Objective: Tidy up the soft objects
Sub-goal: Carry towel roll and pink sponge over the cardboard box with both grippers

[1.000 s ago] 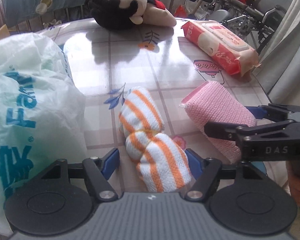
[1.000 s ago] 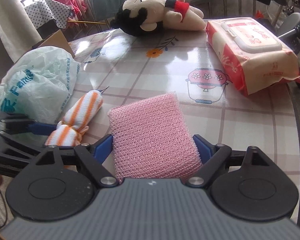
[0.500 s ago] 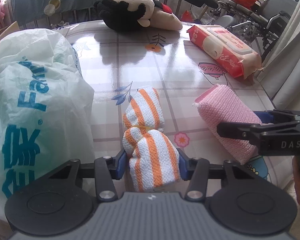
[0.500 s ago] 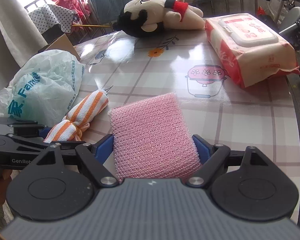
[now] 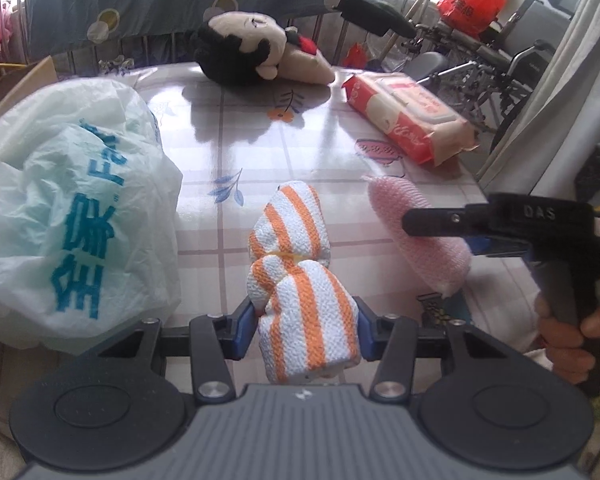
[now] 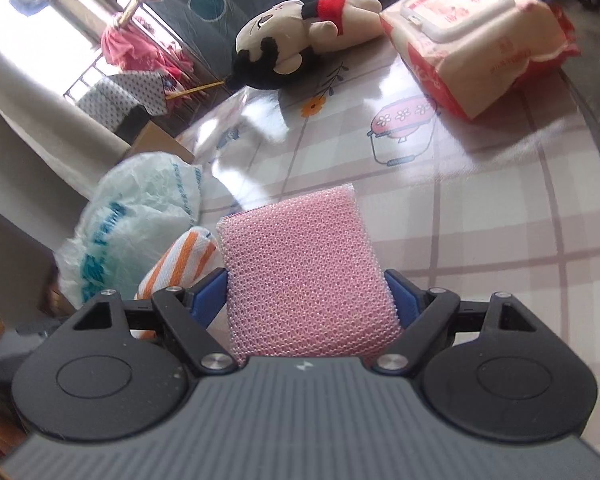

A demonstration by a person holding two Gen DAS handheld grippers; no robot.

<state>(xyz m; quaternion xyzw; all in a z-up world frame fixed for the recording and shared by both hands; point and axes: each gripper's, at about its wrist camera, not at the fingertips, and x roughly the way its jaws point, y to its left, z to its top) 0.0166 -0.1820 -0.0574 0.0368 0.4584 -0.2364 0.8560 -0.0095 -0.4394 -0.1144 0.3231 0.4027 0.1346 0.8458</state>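
The striped towel roll (image 5: 300, 276) is pinched at its near end by the left gripper (image 5: 304, 330), over the table's (image 5: 260, 152) near edge. Beside it, the right gripper (image 6: 306, 298) clamps the pink sponge (image 6: 304, 276) — raised off the table. A plastic bag (image 5: 68, 208) sits at the left edge; the plush doll (image 5: 256, 52) and wipes pack (image 5: 408, 114) lie toward the far edge.

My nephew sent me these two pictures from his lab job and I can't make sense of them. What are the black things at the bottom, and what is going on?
No robot here: a person holds a pair of tongs in each hand, each with a camera looking forward along its fingers. In the left camera's picture, the left tongs squeeze an orange-striped rolled cloth. In the right camera's picture, the right tongs clamp a pink mesh sponge. On the patterned table lie a plush doll, a pack of wet wipes and a crumpled plastic bag. The person's right hand shows at the left picture's edge.
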